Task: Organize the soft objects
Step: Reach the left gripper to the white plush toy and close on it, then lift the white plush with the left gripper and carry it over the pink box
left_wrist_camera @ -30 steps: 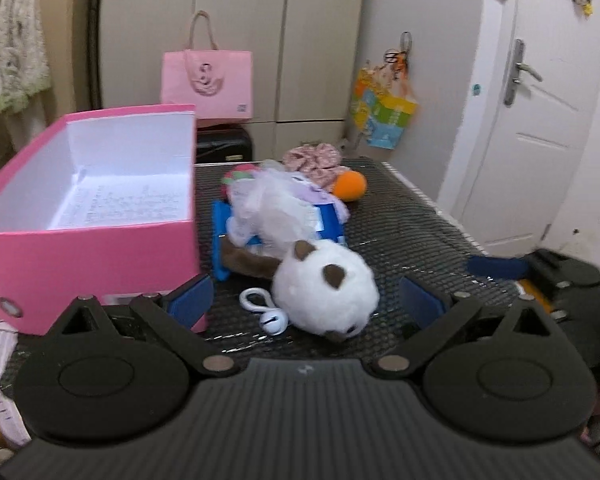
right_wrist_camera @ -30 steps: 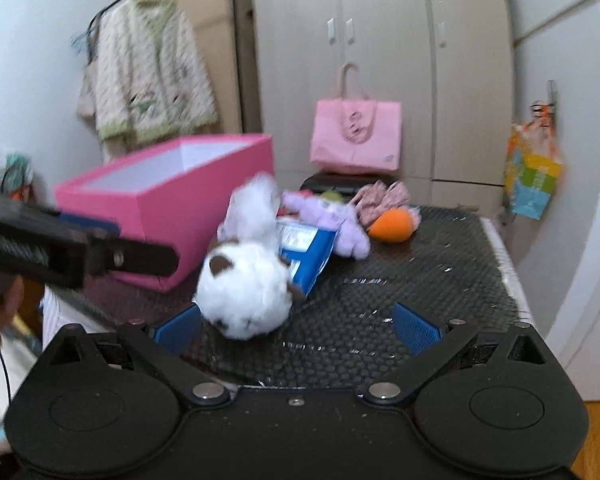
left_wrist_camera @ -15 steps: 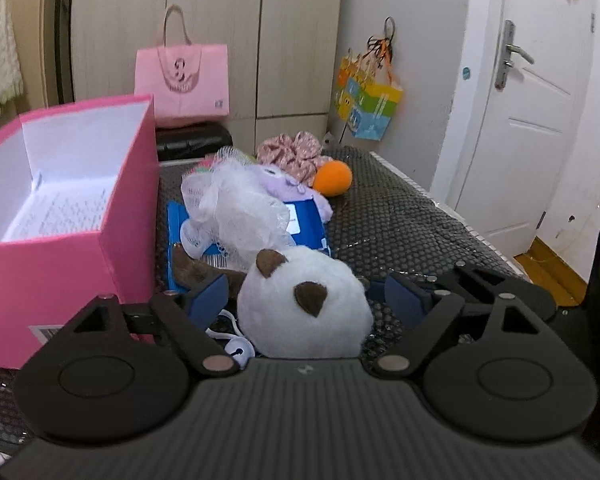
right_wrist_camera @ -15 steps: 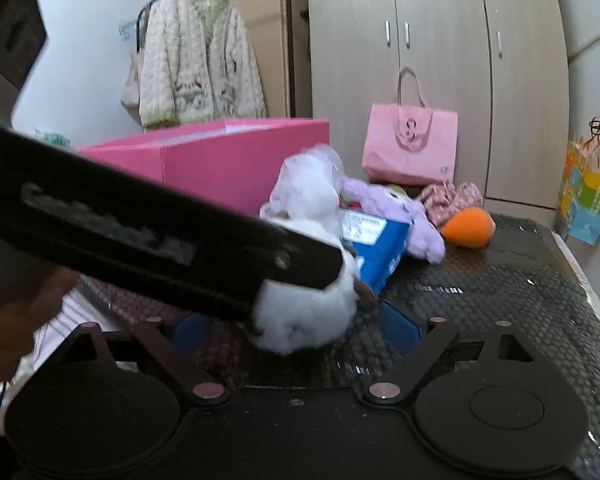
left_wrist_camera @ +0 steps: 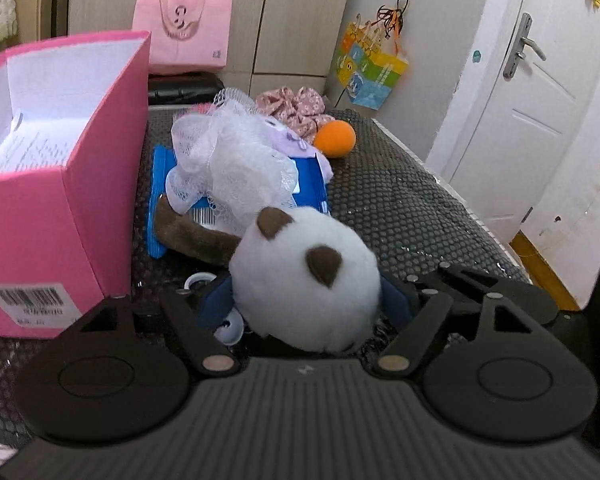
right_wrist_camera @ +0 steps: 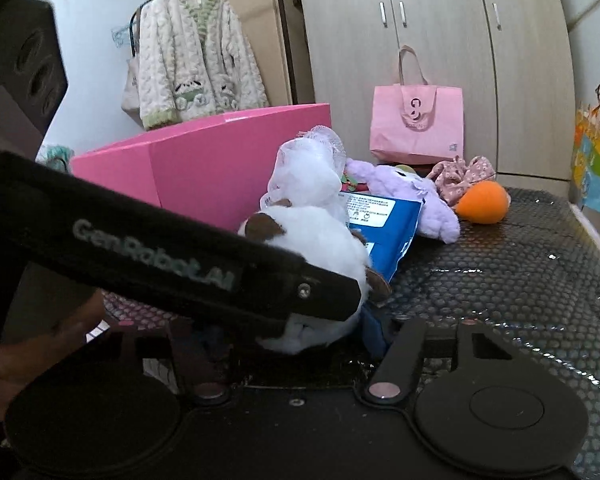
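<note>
Squeezing now: left tool [left_wrist_camera: 306, 300] pinches the white plush [left_wrist_camera: 304, 276] between its blue pads, low over the surface [left_wrist_camera: 400, 208].
Left view only: pink box [left_wrist_camera: 60, 208] interior, open-topped, close left.
Right view: right tool [right_wrist_camera: 292, 332] half hidden; grip unclear.
Room: bare mat right of the orange ball [right_wrist_camera: 482, 202].

Both grippers are matte black plastic. The left gripper [left_wrist_camera: 306, 304] has blue finger pads [left_wrist_camera: 216, 304], round silver pivot pins, two disc-shaped housings and a ribbed grey base. Its side reads "GenRobot.AI" in grey. The hand [right_wrist_camera: 40, 344] beside that lettering shows bare skin.
</note>
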A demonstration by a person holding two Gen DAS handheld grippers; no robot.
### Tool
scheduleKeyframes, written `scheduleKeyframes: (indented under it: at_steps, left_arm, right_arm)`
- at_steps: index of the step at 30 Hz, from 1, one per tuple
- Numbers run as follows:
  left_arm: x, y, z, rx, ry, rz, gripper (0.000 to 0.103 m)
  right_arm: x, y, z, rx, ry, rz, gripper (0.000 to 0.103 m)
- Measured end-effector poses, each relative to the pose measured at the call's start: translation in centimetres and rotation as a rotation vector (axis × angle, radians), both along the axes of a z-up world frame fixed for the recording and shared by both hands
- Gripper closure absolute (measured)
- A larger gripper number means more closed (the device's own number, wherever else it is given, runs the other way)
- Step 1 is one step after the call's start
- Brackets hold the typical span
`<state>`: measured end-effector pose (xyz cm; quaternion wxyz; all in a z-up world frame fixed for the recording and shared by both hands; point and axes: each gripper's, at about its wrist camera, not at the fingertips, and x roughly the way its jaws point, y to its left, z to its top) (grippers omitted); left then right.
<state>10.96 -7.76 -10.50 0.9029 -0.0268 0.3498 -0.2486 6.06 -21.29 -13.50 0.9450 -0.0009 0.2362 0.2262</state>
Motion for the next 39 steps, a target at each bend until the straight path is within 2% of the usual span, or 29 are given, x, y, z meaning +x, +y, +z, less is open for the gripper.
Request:
scheduleKeyframes:
  at_steps: [8,10,15,23,34,39]
  left_arm:
    - [-1.2,-0.1,0.6,0.024,0.008,-0.004,0.028]
    - [-1.3,0.0,1.0,0.033,0.028,-0.011,0.028]
    - [-1.8,0.4,1.7,0.052,0.074,-0.025,0.029]
    - [-2.4,1.5,2.4,0.061,0.150,-0.043,0.030]
    - [-3.2,4.6,3.9,0.061,0.255,-0.032,0.031]
    - [-3.7,5.8,5.0,0.085,0.290,-0.025,0.031]
  right_arm:
    - [-0.7,0.5,0.9,0.004,0.039,-0.032,0.037]
    - [-0.9,0.5,1.2,0.010,0.056,-0.034,0.037]
    - [-0.4,0.0,2.0,0.077,0.169,-0.040,0.037]
    - [-1.4,1.5,2.8,0.051,0.235,-0.030,0.037]
    - [-1.8,3.6,4.6,0.039,0.315,0.074,0.037]
    - [-2.3,4.9,5.5,0.025,0.327,0.124,0.037]
